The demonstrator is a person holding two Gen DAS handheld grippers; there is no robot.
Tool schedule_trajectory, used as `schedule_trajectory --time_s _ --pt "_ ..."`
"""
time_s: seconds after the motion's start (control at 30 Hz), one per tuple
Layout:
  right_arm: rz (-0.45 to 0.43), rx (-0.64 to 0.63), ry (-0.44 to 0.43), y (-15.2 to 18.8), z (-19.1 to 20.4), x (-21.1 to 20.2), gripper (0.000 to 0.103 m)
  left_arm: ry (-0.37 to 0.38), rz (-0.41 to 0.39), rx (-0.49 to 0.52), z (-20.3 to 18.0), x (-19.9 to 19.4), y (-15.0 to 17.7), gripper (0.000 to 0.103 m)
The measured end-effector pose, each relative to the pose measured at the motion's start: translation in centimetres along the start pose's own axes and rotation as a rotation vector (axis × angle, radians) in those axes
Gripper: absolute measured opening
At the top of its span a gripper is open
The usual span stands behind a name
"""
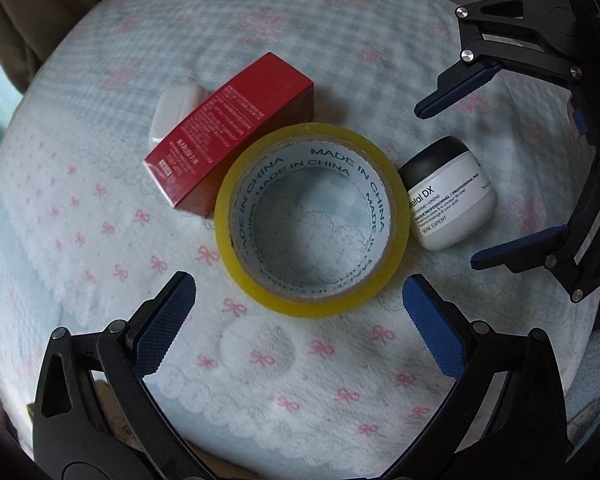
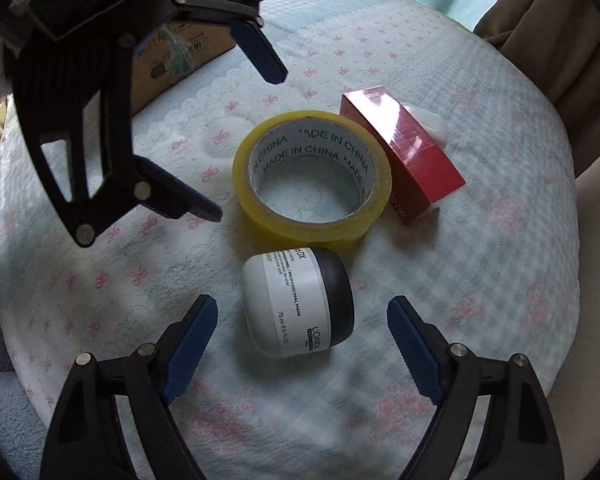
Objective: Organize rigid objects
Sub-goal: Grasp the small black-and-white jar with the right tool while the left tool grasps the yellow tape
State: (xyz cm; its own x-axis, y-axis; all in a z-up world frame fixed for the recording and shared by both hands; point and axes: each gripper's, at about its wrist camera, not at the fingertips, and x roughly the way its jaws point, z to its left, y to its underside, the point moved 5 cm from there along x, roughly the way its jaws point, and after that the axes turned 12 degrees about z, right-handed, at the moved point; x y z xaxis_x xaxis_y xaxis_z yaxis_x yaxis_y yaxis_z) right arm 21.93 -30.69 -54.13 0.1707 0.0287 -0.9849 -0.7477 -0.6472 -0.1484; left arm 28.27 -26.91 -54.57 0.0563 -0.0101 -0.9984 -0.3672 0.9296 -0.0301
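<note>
A yellow tape roll (image 1: 310, 220) (image 2: 312, 176) lies flat on a blue cloth with pink bows. A red box (image 1: 228, 136) (image 2: 404, 156) lies beside it, with a white case (image 1: 174, 114) (image 2: 430, 124) behind the box. A white jar with a black lid (image 1: 452, 192) (image 2: 300, 304) lies on its side next to the roll. My left gripper (image 1: 300, 304) (image 2: 246, 144) is open just short of the roll. My right gripper (image 2: 302, 320) (image 1: 446, 184) is open with the jar between its fingers.
A cardboard box (image 2: 172, 60) sits at the cloth's edge behind the left gripper. Brown fabric (image 2: 540, 20) borders the far side. The padded surface (image 1: 300, 380) curves away at its edges.
</note>
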Motion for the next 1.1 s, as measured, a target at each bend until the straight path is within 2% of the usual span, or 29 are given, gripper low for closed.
schedule_trajectory --time_s 0.03,0.1,0.27,0.37,0.47,0.5,0.53,0.83,1.1 --pt "-0.005 -0.006 -0.004 0.1 0.1 0.3 0.084 0.004 -0.001 0.017 -0.1 0.3 -0.4 0.103" --pt "-0.012 -0.01 -0.018 0.1 0.1 0.7 0.073 -0.004 -0.009 0.052 -0.2 0.9 -1.0 0.103" --pt "-0.043 -0.001 -0.027 -0.1 -0.1 1.3 0.07 0.016 -0.026 0.109 -0.4 1.9 -2.2 0.103" --pt "-0.048 0.007 -0.04 -0.3 -0.3 1.8 0.059 0.007 -0.033 0.142 -0.7 2.5 -2.8 0.103" --pt "-0.055 0.008 -0.054 -0.3 -0.2 1.9 0.054 0.019 -0.038 0.147 -0.9 2.9 -3.4 0.102" --pt "-0.055 0.005 -0.053 -0.4 -0.1 1.8 0.049 0.026 -0.041 0.149 -0.9 3.0 -3.4 0.099" --pt "-0.054 0.006 -0.045 -0.4 -0.1 1.8 0.049 0.037 -0.048 0.155 -1.0 3.0 -3.4 0.096" --pt "-0.037 0.012 -0.06 -0.6 0.0 1.4 0.049 0.033 -0.063 0.152 -1.1 2.6 -3.0 0.096" --pt "-0.031 -0.007 -0.026 -1.3 -0.3 -0.7 0.048 0.003 -0.096 0.096 -0.4 -0.9 -2.3 0.096"
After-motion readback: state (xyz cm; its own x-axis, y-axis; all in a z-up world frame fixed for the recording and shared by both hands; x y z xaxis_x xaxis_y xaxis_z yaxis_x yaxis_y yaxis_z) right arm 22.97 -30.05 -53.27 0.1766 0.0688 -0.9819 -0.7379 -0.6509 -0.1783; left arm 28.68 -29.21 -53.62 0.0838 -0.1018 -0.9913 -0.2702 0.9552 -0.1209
